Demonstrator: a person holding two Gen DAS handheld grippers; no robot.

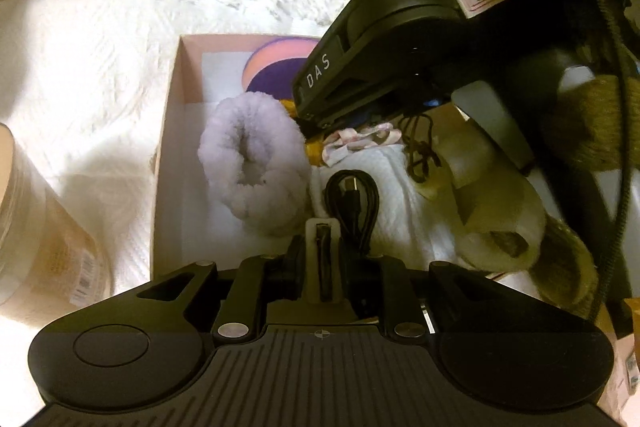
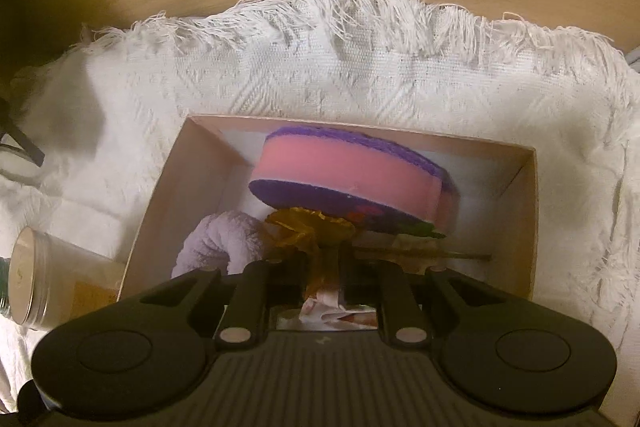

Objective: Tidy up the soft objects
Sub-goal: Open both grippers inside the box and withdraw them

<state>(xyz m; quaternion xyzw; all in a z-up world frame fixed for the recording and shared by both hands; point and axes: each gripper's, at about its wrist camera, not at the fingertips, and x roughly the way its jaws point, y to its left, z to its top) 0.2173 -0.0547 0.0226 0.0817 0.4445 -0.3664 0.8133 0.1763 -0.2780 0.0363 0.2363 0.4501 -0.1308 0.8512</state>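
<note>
The left gripper (image 1: 323, 227), jaws nearly together, clamps a black cable (image 1: 352, 199). The right gripper (image 2: 324, 267) pinches the gold flower (image 2: 308, 227) inside the cardboard box (image 2: 516, 211).

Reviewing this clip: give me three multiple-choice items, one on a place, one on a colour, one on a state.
1. Where is the sponge?
A. On the bare table
B. In the box, at its far end
C. On top of a jar

2. What colour is the sponge's middle layer?
A. Pink
B. Green
C. Yellow

3. How does the black cable lie?
A. Stretched straight across the cloth
B. Knotted round the sponge
C. Coiled in a loop

Key: 1 B, since the box walls surround it in the right wrist view; 2 A, since a pink band sits between two purple faces; 3 C, since the left wrist view shows it wound into a small oval.
</note>
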